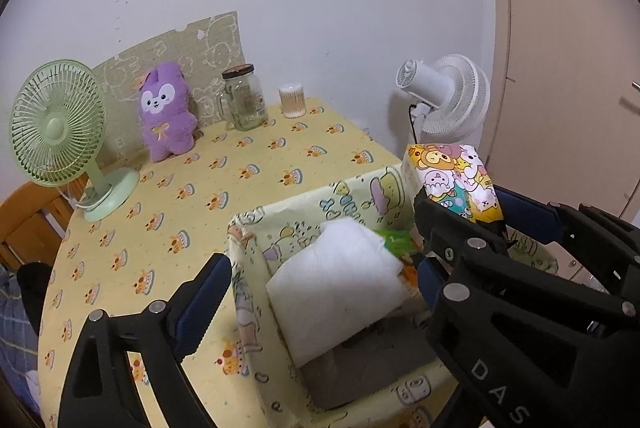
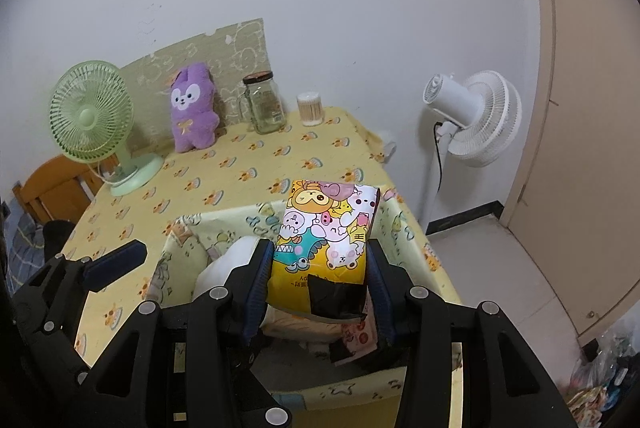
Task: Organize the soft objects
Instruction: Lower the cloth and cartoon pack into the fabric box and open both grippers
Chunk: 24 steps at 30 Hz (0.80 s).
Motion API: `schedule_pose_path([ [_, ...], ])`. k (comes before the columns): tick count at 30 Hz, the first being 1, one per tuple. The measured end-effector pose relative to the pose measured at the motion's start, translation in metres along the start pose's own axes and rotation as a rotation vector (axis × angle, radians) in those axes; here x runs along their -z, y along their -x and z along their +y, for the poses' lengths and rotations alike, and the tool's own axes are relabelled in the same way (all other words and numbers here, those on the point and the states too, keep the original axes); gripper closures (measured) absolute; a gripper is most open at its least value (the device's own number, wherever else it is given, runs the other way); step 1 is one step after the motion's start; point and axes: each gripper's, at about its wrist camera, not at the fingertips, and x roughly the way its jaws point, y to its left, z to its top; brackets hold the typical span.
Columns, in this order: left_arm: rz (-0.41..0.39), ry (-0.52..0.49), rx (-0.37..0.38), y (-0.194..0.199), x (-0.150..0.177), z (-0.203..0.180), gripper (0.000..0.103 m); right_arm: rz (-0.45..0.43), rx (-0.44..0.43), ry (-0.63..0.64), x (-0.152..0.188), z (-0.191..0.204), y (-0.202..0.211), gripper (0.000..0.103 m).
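At the far left, a purple plush toy [image 1: 167, 114] sits untouched. The left gripper [image 1: 320, 292] hangs wide and empty over the near fabric bin [image 1: 256, 292]. At right, the right gripper [image 2: 320, 268] pinches a cartoon tissue pack [image 2: 326, 236] above the bin, likely to drop it in.

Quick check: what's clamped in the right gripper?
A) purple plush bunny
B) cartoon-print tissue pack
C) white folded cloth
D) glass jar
B: the right gripper's pads press on both sides of the cartoon-print tissue pack, held above the fabric storage box.
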Motion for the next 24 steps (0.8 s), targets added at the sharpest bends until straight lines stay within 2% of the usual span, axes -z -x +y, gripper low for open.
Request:
schedule_pose_path([
  [9, 0.039, -0.007, -0.034, 0.001, 0.015, 0.003, 0.007, 0.038, -0.043, -0.04, 0.018, 0.004, -0.003, 0.051],
  [11, 0.041, -0.007, -0.027, 0.003, 0.016, 0.004, 0.007, 0.04, -0.049, -0.05, 0.02, 0.005, -0.003, 0.048],
  [13, 0.04, -0.003, -0.02, 0.005, 0.018, 0.006, 0.007, 0.044, -0.049, -0.061, 0.022, 0.007, -0.002, 0.038],
  [19, 0.031, 0.005, -0.012, 0.011, 0.019, 0.008, 0.005, 0.04, -0.021, -0.058, 0.024, 0.014, 0.007, 0.027],
  [24, 0.024, 0.018, -0.012, 0.016, 0.02, 0.01, 0.002, 0.031, 0.014, -0.05, 0.024, 0.017, 0.015, 0.023],
])
